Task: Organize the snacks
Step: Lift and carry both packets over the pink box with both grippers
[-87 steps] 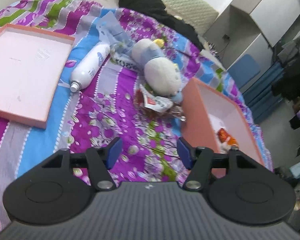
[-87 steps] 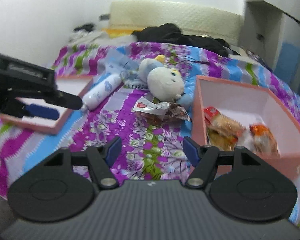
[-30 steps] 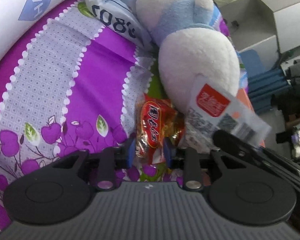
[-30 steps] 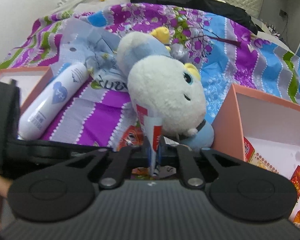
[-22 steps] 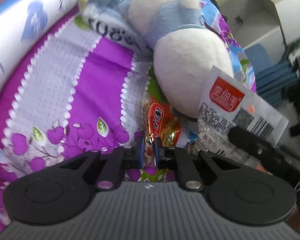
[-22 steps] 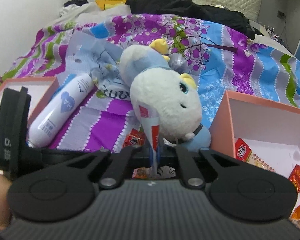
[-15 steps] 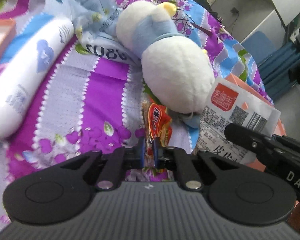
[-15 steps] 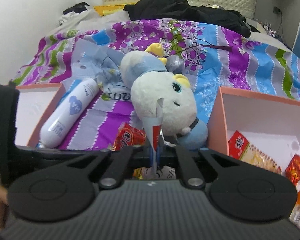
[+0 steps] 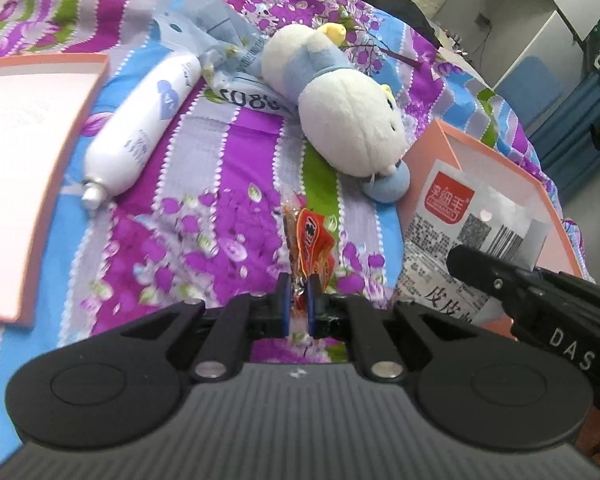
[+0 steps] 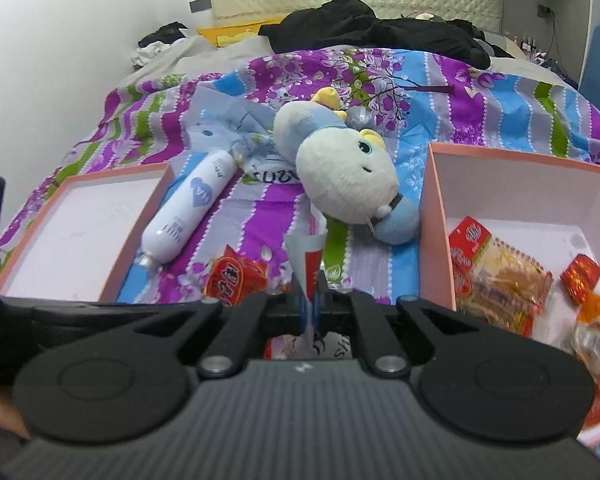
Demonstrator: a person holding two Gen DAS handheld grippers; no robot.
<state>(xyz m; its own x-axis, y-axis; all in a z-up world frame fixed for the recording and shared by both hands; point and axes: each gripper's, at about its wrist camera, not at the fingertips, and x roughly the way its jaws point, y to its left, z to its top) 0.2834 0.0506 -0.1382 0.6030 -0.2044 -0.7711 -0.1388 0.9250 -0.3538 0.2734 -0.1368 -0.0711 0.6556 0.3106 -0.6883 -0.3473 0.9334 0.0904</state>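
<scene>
The pink box is holding snack packets. The left gripper, now lifted, is pinching a red candy; the right gripper is clamping a white packet.

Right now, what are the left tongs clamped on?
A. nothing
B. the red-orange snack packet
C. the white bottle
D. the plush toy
B: the left tongs are shut on the red-orange snack packet, lifted clear of the bedspread.

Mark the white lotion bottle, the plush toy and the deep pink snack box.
White cylindrical lotion bottle (image 9: 146, 124): left wrist view, mid-body.
White-and-blue plush toy (image 10: 346, 182): right wrist view, on its white head.
Deep pink cardboard box holding snacks (image 10: 434, 216): right wrist view, left outer wall.
</scene>
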